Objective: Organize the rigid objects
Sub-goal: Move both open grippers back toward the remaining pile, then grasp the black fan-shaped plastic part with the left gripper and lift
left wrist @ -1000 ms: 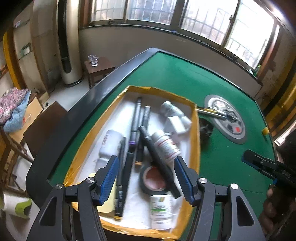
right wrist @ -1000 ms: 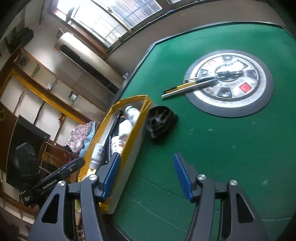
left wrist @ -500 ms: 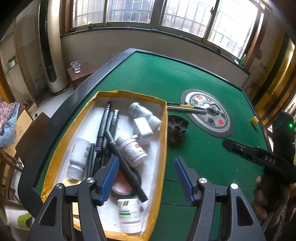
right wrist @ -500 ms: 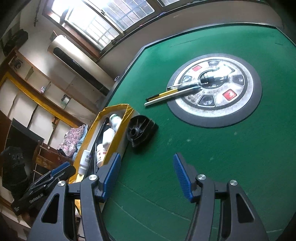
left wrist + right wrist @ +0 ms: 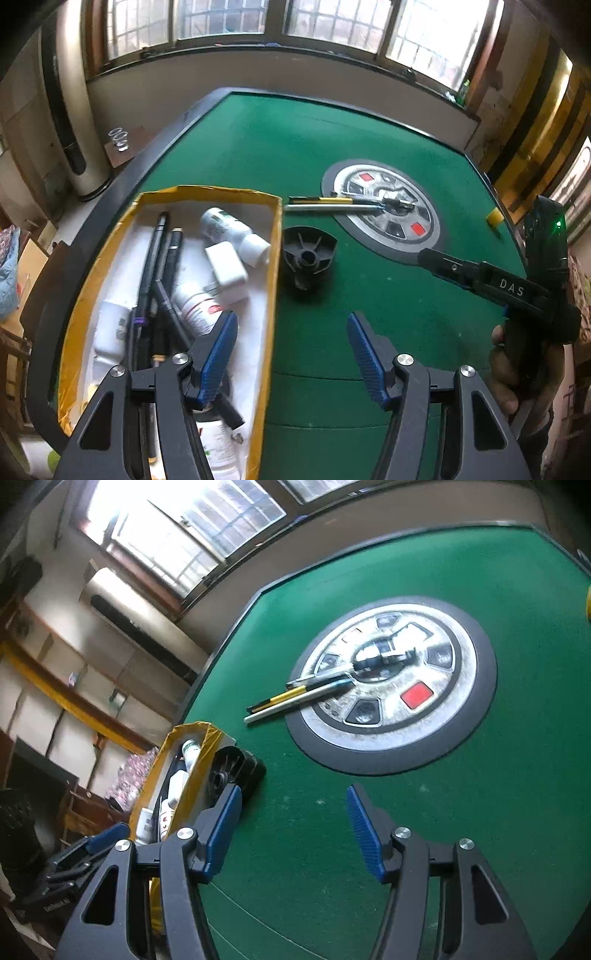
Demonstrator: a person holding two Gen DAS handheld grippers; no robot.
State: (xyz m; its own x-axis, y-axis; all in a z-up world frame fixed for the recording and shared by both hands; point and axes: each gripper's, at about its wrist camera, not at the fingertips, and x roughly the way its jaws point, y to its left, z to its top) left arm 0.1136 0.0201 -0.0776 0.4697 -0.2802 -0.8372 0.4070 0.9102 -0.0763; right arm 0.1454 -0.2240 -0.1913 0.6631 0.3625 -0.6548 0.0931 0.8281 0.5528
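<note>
A yellow-rimmed box [image 5: 275, 258] on the green table holds several pens, white bottles and a white block. A black ribbed wheel-like part [image 5: 308, 256] lies on the felt just right of the box; it also shows in the right wrist view [image 5: 231, 773]. Two pens [image 5: 325, 204] lie across the edge of the round centre panel [image 5: 384, 208], also seen in the right wrist view [image 5: 295, 699]. My left gripper [image 5: 291, 354] is open and empty above the box's right wall. My right gripper [image 5: 293, 832] is open and empty over bare felt, short of the panel [image 5: 391, 686].
The right gripper's body [image 5: 491, 284] and the hand holding it show at the right of the left wrist view. A small yellow piece [image 5: 495, 216] lies near the table's far right edge. The table's black rim [image 5: 166, 133] runs along the left.
My left gripper has swung right, from over the box's middle to over its right wall and the felt. My right gripper has moved closer to the centre panel and the pens.
</note>
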